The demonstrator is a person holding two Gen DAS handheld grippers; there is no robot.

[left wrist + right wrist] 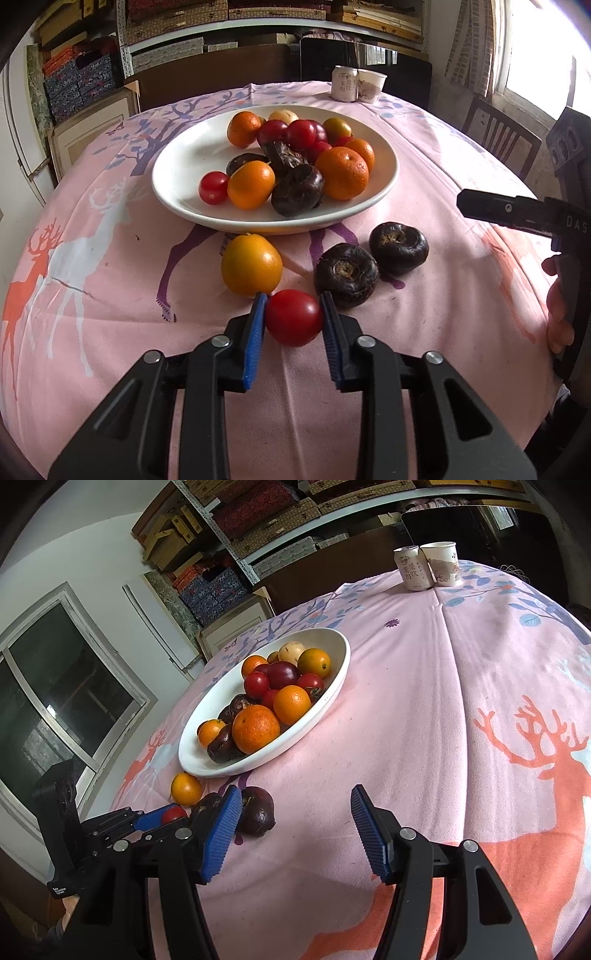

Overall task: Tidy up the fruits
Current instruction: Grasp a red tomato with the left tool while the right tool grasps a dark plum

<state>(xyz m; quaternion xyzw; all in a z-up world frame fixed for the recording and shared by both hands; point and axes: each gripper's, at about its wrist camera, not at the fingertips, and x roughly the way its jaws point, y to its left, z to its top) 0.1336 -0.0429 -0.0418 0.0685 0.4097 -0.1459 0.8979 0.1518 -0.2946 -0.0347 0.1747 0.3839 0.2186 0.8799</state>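
Overhead, packed shelves (177, 14); below, pink deer-print tablecloth (110, 295).

The left wrist view looks down along its fingers, close over the table's near edge, plate (207, 218) ahead. The right wrist view faces likewise from beside it, sharing that plate (332, 698).

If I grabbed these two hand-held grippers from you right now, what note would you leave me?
Left hand-held gripper: shut on the red tomato, which is on the pink cloth.
Right hand-held gripper: open, empty, above the cloth.
Done: the white plate already holds oranges, tomatoes and dark fruits.
Left: put this tomato on the plate, then the orange fruit and two dark fruits lying off the plate, in front of it.
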